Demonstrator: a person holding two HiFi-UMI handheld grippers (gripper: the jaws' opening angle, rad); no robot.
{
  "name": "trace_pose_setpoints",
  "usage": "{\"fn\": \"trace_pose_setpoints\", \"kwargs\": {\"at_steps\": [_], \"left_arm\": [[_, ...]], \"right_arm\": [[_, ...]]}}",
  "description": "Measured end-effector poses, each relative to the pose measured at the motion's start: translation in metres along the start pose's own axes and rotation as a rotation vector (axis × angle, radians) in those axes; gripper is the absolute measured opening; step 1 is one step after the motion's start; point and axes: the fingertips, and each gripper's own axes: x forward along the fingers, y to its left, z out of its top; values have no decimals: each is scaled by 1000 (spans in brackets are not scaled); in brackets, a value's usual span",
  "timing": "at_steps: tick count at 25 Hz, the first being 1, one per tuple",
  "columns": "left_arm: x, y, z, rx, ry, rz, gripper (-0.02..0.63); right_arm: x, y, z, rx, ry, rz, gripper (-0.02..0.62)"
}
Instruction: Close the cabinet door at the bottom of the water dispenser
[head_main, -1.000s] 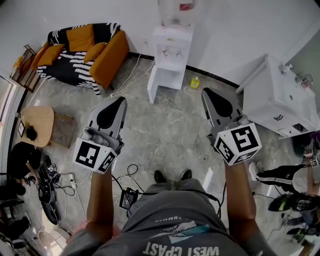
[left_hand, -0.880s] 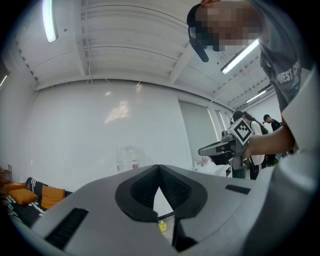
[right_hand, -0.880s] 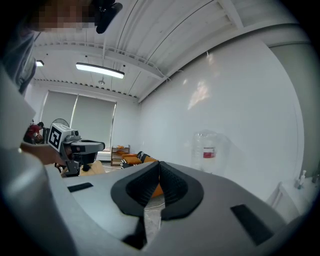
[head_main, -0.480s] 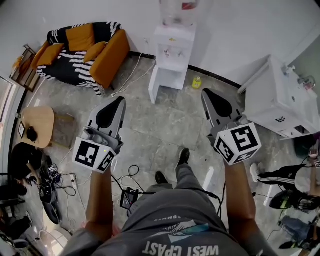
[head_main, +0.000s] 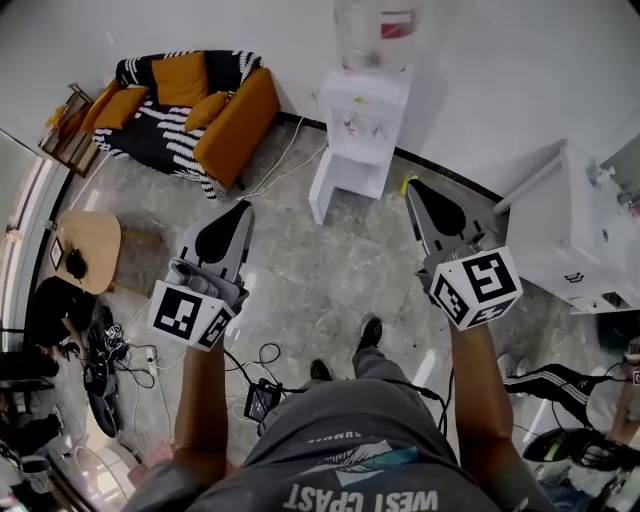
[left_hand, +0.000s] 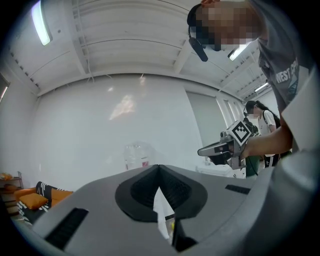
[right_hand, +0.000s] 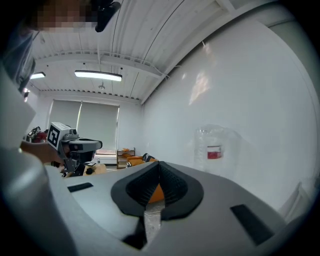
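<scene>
Left tool (head_main: 242, 205) and right tool (head_main: 414, 187) closed, empty — shirt (head_main: 362, 482) reads "WEST" — bottle label (head_main: 397, 26) unreadable.

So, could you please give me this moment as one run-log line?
stage: before contact | left gripper: shut, empty | right gripper: shut, empty | water dispenser: ahead, untouched | cabinet door: open

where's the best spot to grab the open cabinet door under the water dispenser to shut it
The cabinet door stands swung out toward you on the left of the water dispenser in the head view. Go for its free edge, nearest you and farthest from the hinge, coming from its outer left face. The left gripper has its fingers shut, so probably push rather than pinch.
</scene>
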Motion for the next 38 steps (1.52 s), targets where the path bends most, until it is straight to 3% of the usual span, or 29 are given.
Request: {"fn": "trace_pose_setpoints", "kwargs": {"at_steps": [19,27,38], "left_arm": [[96,10,4,23,39,112,15],[131,15,2,24,33,76,15],[206,46,-15,2,-6,-53,15]], "right_arm": [[62,-96,-3,29,0,117,28],[68,-123,-7,43,6,84,28],[89,-165,-6,33,17,-54,28]]}}
